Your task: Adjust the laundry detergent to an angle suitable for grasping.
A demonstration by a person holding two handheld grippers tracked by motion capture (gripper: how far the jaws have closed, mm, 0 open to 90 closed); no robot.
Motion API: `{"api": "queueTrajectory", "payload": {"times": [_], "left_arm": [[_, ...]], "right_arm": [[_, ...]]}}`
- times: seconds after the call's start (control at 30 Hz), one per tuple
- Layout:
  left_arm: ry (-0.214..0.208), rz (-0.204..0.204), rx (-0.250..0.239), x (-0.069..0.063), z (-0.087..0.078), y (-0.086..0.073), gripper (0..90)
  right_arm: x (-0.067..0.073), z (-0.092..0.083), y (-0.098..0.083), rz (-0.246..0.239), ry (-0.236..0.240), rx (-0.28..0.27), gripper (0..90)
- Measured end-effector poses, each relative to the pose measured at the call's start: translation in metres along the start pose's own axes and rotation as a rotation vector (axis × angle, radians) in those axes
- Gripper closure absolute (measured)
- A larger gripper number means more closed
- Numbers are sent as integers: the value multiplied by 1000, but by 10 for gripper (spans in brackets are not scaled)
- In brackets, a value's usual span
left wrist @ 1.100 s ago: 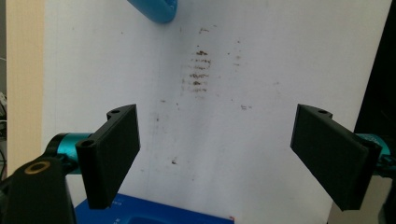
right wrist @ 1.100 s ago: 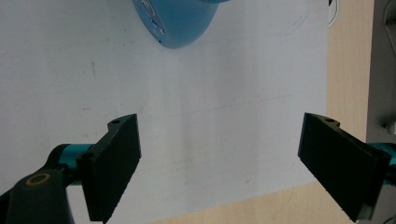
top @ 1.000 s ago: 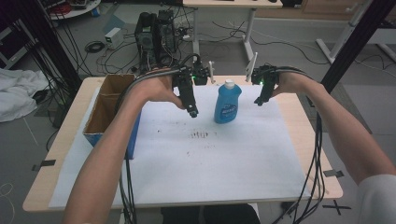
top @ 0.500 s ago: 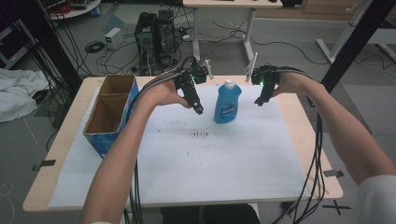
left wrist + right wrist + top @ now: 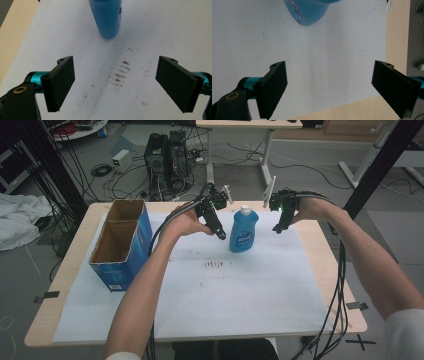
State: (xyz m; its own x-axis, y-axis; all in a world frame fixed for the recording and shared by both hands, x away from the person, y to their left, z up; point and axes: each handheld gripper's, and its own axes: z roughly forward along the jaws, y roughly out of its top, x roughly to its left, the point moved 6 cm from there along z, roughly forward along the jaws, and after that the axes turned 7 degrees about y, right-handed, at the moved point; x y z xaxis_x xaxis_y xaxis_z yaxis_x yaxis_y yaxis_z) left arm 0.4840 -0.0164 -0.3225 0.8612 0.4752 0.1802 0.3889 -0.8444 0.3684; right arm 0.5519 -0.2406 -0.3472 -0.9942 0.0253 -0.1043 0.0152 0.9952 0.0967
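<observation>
Since the earlier frame my left gripper (image 5: 221,236) has edged closer to the bottle (image 5: 243,230), while my right gripper (image 5: 276,228) has kept its place beyond the bottle's other side. Both sets of jaws stand wide apart and hold nothing: the left gripper view shows bare paper between the left gripper's (image 5: 115,83) jaws, and the right gripper view shows the same between the right gripper's (image 5: 329,87) jaws. From above, I see the left gripper just beside the bottle, tips angled down toward the sheet (image 5: 250,290), with a small gap to the bottle's wall; the right gripper hangs near the bottle but clearly apart from it, also tilted downward. Between the two stands the bottle, blue with a white cap, upright on the sheet toward the far middle of the table (image 5: 75,270). Its lower body shows at the top of the left gripper view (image 5: 107,17), ahead of the jaws, and its rounded base at the top of the right gripper view (image 5: 308,11). A patch of dark smudges (image 5: 214,264) marks the sheet on the near side of the bottle; in the left gripper view the smudges (image 5: 122,72) lie between the jaws. A blue carton (image 5: 122,245), open at the top and divided in two, stands at the sheet's left edge, well apart from both grippers.
</observation>
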Motion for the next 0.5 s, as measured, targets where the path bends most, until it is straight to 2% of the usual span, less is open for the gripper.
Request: {"api": "queueTrajectory", "payload": {"times": [0.13,0.3,0.33,0.37,0.43,0.47,0.5], "left_arm": [[-4,-17,-29,3,10,3,158],[-22,-11,-57,6,22,8,158],[-26,-21,-75,6,24,10,158],[-27,-11,-78,7,26,12,158],[-36,-17,-105,8,30,16,158],[-43,-11,-117,8,32,18,158],[-52,-10,-135,8,34,20,158]], "right_arm": [[1,0,1,4,2,-6,123],[-1,-1,0,-15,-2,1,123],[0,-1,0,-6,-2,-1,123],[0,-2,0,-3,-8,-4,123],[0,-1,1,1,-14,-13,123],[1,-3,0,4,1,4,123],[2,-2,1,8,1,-6,123]]}}
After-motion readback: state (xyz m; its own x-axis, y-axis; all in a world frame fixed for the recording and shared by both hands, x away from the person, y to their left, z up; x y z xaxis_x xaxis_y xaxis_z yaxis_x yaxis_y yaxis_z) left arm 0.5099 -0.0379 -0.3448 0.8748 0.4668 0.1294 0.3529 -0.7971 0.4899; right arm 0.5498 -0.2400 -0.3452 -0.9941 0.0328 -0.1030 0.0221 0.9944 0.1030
